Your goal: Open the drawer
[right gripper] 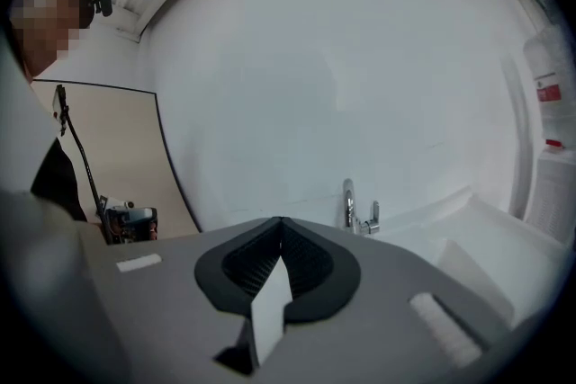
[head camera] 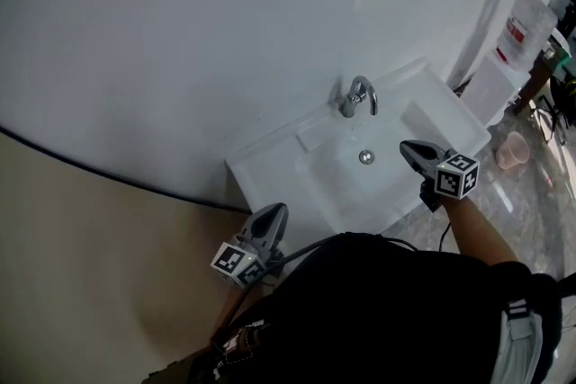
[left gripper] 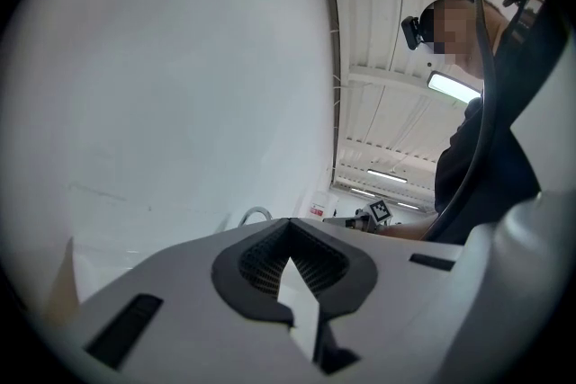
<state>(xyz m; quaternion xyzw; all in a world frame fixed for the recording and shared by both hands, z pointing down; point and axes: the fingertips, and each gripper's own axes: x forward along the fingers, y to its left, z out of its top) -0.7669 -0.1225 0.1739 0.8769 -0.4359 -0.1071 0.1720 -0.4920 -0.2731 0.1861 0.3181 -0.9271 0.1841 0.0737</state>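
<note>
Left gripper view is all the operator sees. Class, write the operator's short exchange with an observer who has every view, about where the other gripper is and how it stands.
Operator: Where is the right gripper?
Observer: The head view shows it over the white sink, just right of the drain.
Operator: Are its fingers open?
Observer: No. The right gripper view shows them together, with nothing between them.
</note>
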